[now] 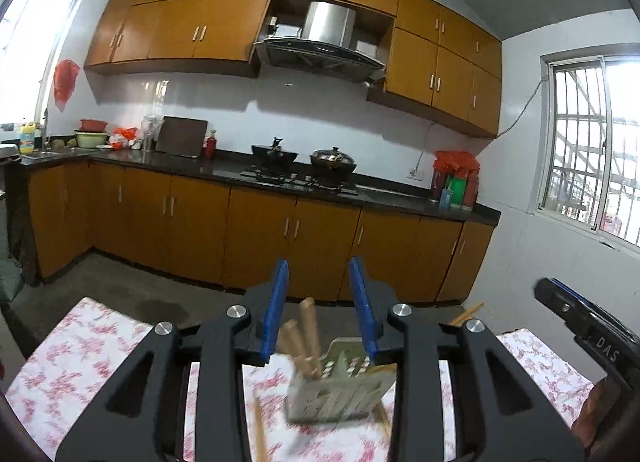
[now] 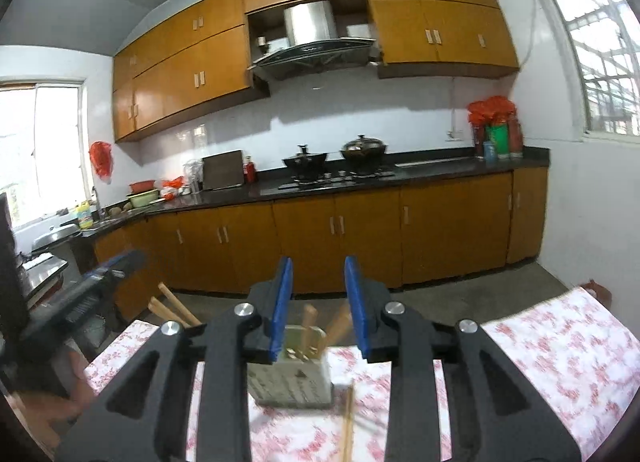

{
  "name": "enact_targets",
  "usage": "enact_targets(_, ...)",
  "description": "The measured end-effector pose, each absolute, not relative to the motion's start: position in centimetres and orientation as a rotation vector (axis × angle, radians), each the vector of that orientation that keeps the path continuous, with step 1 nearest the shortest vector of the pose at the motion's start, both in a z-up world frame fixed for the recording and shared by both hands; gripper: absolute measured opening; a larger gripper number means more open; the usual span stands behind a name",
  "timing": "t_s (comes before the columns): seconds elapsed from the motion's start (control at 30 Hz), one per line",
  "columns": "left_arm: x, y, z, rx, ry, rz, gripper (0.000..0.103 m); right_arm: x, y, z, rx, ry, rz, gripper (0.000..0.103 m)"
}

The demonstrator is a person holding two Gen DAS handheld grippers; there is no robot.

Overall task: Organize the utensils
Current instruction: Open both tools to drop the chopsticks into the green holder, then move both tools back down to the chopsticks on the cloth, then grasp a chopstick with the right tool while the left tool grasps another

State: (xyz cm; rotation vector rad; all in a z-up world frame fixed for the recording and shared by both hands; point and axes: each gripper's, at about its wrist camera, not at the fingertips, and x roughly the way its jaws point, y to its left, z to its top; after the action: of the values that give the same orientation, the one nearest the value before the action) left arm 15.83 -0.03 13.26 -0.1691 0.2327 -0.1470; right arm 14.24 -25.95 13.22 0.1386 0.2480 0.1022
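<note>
**Q:** Black linkage arms fill the foreground of both wrist views. What do the left tongs (image 1: 322,310) and right tongs (image 2: 318,308) show?

**A:** Both pairs stand spread, the blue pads apart, with nothing pinched between them. Each pair is seen from behind, aimed over the utensil holder (image 1: 338,386).

**Q:** Where does the holder stand?

**A:** On the counter (image 1: 80,358), which is covered by a red-and-white floral cloth. In the left view the holder sits below and beyond the pads, framed between them. In the right view it lies likewise between the pads, slightly left of centre.

**Q:** How far along is the sorting?

**A:** Judged partly done. Several wooden utensils (image 1: 308,326) already stand upright in the holder, handles up. Loose wooden chopsticks (image 2: 347,422) lie flat on the cloth just beside the holder, on its near side, and another stick (image 1: 259,434) lies near its left side in the left view. These appear to remain to be collected.

**Q:** And the other items near the holder?

**A:** Blur prevents a count of the pieces inside. The right tongs appear at the right edge of the left view, away from the holder.
</note>
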Motion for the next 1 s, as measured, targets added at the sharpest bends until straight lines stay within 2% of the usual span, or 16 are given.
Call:
enact_targets(0.1, 14.2, 1.6, 12.4, -0.168, 0.258, -0.109, 0.036, 13.2, -27.6, 10.5, 0.128, 0.314, 0.050, 0.029)
enact_targets(0.2, 13.0, 3.3, 9.9, -0.155, 0.314, -0.046, 0.037, 13.8, -29.0, 5.7, 0.158, 0.465, 0.035, 0.029)
enact_targets(0.3, 13.5, 4.3, 5.9, -0.140, 0.448, -0.008, 0.037, 14.9, -29.1, -0.4, 0.225, 0.672, 0.072, 0.016)
enact_targets(0.5, 15.6, 4.2, -1.8, -0.139, 0.749, -0.033, 0.037, 15.6, -26.5, -7.3, 0.226, 0.858, 0.138, 0.014)
enact_targets(0.9, 16.1, 1.9, -6.9, -0.110, 0.871, -0.088, 0.037, 16.1, -24.5, -10.1, 0.161, 0.930, 0.121, 0.013)
enact_targets(0.93, 16.1, 1.9, -7.1, -0.114, 0.876, -0.089, 0.036, 16.1, -24.3, -10.1, 0.142, 0.927, 0.113, 0.009)
enact_targets(1.0, 16.3, 1.9, -7.5, -0.123, 0.889, -0.094, 0.034, 16.2, -24.4, -10.1, 0.108, 0.915, 0.059, 0.008)
